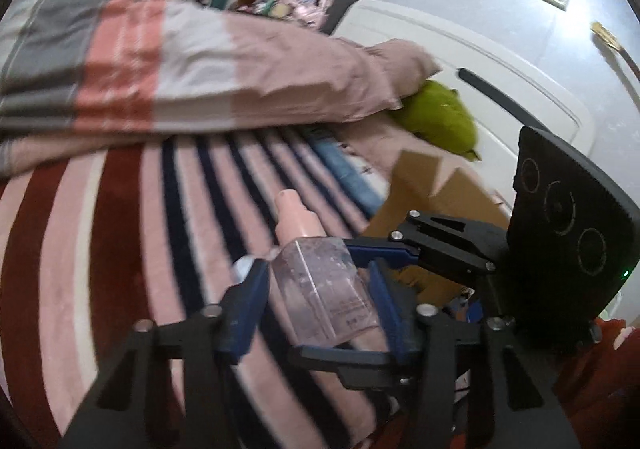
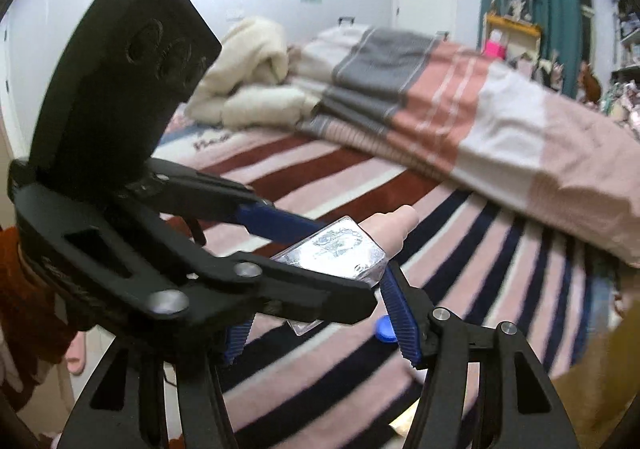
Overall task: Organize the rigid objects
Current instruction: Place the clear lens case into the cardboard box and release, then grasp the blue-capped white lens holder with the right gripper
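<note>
2 handheld grippers share 1 clear bottle above a striped bed.

We see the clear bottle (image 1: pixel 320 285) with its pink pump top, lifted over the striped blanket (image 1: pixel 132 249). The left gripper (image 1: pixel 316 281) has its blue pads pressed on the bottle's 2 flat sides. The right gripper (image 2: pixel 316 297) also seems clamped on the same bottle (image 2: pixel 340 249), crossing the left one, though we cannot fully confirm contact. A cardboard box (image 1: pixel 436 193) sits just to the right. To hand over well, we judge that 1 gripper should let go only once the other's hold is firm, keeping the bottle level and low over the bedding.
</note>
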The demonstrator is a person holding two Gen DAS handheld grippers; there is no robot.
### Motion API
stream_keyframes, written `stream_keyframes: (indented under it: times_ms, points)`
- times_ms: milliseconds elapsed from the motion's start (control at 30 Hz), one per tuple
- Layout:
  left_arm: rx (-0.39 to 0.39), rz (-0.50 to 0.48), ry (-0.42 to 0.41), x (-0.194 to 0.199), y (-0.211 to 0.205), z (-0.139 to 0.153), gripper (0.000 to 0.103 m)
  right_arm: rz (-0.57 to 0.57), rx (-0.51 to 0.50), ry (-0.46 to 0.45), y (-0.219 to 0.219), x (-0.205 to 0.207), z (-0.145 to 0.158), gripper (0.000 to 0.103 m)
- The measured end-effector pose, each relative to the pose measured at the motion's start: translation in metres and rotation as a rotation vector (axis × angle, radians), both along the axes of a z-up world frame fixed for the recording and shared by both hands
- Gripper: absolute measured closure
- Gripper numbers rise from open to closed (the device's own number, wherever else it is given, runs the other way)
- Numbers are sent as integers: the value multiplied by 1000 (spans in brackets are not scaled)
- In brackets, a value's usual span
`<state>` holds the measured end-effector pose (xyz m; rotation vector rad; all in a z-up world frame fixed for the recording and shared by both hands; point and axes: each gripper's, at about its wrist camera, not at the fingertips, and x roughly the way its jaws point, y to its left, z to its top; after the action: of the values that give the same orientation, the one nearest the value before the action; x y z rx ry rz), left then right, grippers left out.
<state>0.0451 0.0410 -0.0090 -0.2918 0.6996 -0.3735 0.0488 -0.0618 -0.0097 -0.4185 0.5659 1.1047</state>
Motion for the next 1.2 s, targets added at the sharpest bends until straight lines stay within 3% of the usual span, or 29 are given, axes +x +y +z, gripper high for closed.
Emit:
stream_keyframes:
  times_ms: [200,367,633,867,967,1200]
  points:
    - [60,-86,-57,24,-63,40,57,-104,31,-71,-55,11,37,47]
    - [76,-190,-59,60,-125,55,58,-219,18,-70,-110,34,56,47]
    - [54,-313,71,116,-196,36,58,-331,-88,38,-172,77,49,47]
    - [80,-304,130,126,-206,17,55,-339,-202,156,-173,99,23,47]
    - [85,-276,110,120,-193,24,51,-353,-202,199,-177,101,18,46]
    - [109,-136,1,80,-127,53,32,-355,-173,153,-168,84,39,46]
